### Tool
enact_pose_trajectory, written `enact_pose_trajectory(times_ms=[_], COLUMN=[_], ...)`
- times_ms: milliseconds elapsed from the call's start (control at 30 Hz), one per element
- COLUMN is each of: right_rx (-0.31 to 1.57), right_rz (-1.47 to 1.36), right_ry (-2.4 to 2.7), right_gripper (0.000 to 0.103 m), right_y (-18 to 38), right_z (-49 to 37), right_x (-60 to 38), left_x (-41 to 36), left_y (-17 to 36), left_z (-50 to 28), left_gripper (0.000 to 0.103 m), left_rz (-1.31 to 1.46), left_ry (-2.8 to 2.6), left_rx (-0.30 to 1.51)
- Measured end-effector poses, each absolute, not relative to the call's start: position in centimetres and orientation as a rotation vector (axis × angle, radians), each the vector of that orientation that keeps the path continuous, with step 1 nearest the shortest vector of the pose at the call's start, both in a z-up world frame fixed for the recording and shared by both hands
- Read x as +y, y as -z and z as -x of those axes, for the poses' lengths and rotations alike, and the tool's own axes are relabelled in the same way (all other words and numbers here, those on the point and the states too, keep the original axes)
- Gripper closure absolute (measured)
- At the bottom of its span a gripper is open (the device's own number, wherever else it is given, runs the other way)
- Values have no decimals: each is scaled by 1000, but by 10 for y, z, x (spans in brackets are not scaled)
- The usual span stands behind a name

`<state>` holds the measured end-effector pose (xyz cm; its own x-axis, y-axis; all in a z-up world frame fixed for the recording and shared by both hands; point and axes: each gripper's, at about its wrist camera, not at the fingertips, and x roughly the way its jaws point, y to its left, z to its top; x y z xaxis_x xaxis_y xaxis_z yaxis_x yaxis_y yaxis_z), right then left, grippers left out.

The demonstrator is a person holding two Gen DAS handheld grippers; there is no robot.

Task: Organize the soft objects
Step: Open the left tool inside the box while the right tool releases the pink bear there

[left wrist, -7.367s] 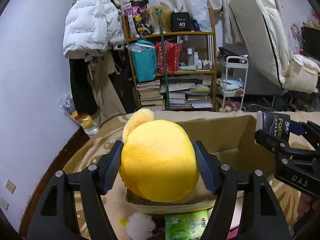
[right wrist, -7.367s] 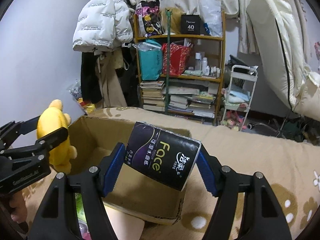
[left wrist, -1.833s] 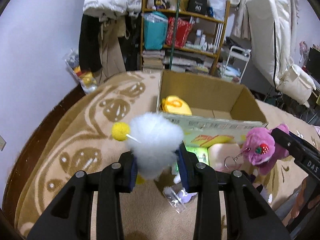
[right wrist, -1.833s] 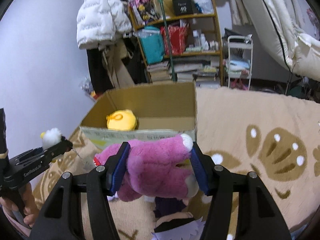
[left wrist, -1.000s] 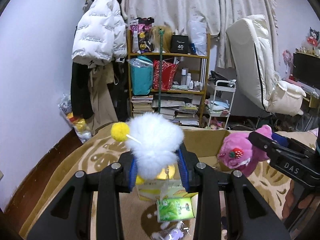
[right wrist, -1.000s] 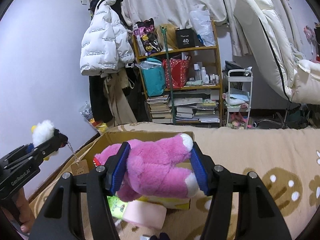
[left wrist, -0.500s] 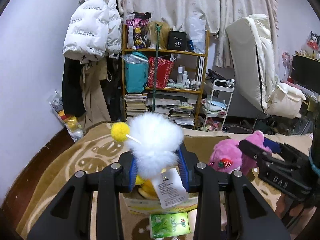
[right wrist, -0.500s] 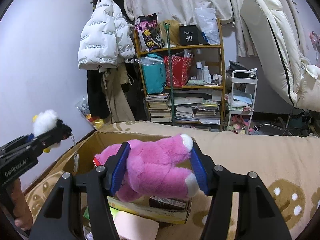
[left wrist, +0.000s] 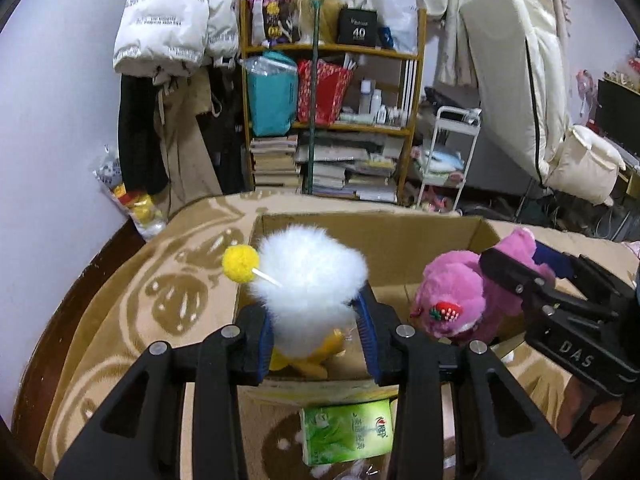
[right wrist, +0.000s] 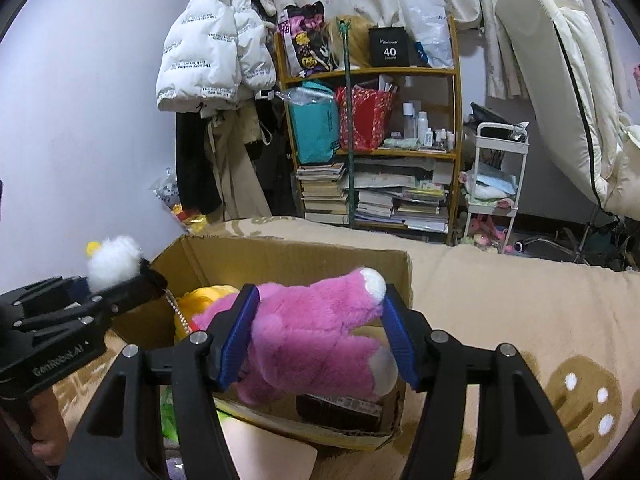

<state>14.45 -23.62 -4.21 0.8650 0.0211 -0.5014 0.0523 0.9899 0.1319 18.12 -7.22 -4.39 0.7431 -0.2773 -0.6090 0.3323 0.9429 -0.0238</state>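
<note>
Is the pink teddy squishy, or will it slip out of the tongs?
Probably squishy: the pink plush toy bulges between the right tongs, pinched at the middle. It likely flops, since its limbs hang loose. The fuzzy fur probably grips the pads.

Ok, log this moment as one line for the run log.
left gripper: shut on white fluffy toy | right gripper: shut on pink plush | both over cardboard box | yellow plush in box
</note>
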Motion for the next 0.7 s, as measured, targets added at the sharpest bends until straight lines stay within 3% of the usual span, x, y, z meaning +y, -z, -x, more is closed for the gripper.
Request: enact_pose_trajectory(times_ms=[167,333,467,700], right_rx=[533,532,537,533], right_rz=[-149,-188,-229,-258], right_ry=[22,23,8,21], right_gripper=[38,38,37,20], right_y=[44,44,42,31], right_z=[-144,-137,-129,-105], right_x=[-239,-246,-251,-252], left_x=[-70,-67,-64,-53], left_y=[54,51,47,35], left_z=[-183,-176,-170,-147], left_gripper=[66,48,46,21], left_rz=[-98,-128,-116,-95], left_ry=[322,301,285,280], left_rx=[700,678,689,684])
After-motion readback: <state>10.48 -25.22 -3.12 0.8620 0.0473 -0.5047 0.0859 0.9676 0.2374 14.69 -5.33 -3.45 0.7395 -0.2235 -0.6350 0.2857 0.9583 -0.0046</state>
